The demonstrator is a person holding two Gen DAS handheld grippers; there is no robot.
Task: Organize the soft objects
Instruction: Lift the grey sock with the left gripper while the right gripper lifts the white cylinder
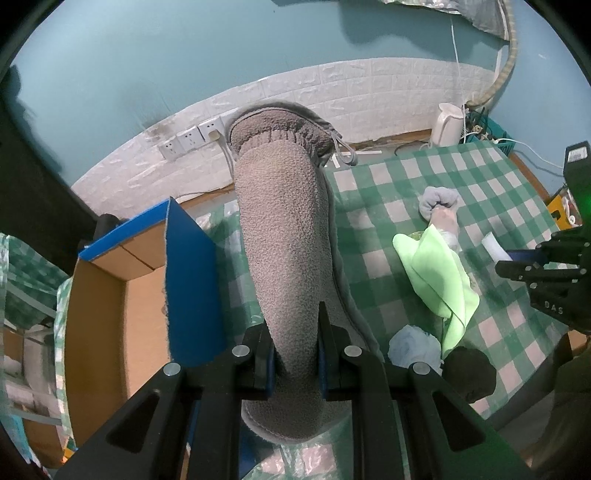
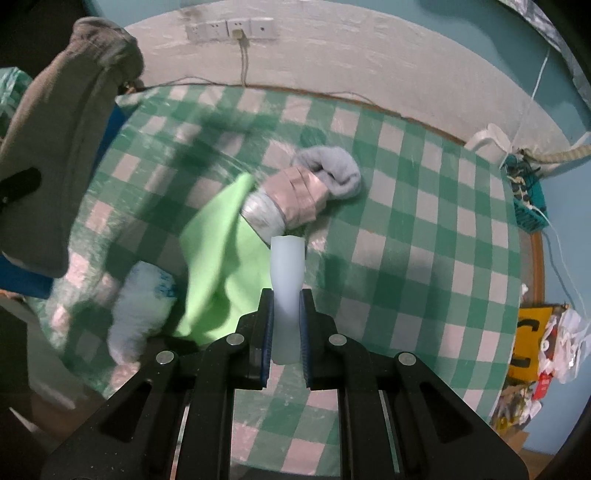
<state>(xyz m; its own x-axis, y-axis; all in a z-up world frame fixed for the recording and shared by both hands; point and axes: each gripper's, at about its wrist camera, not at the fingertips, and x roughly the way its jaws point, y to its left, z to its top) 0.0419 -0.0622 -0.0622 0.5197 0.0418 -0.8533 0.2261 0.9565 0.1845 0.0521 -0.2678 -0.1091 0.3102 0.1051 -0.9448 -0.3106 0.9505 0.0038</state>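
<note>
My left gripper (image 1: 295,350) is shut on a grey fleece slipper (image 1: 284,236), which it holds up sole-side toward the camera, between the open box and the table. The slipper (image 2: 62,155) also shows at the left of the right wrist view. My right gripper (image 2: 287,321) is shut on a pale white soft tube (image 2: 287,269), lifted above the green checked tablecloth (image 2: 424,221). The right gripper (image 1: 517,266) appears at the right edge of the left wrist view, the white tube (image 1: 495,247) in its pads. A light green cloth (image 2: 221,258), a taped grey sock bundle (image 2: 314,188) and a pale blue cloth (image 2: 140,306) lie on the table.
An open cardboard box (image 1: 110,295) with blue flaps stands left of the table. A black soft lump (image 1: 469,373) lies near the table's front edge. A white kettle (image 1: 448,123), cables and a blue basket (image 2: 528,206) crowd the far right. Wall sockets (image 2: 232,29) sit behind.
</note>
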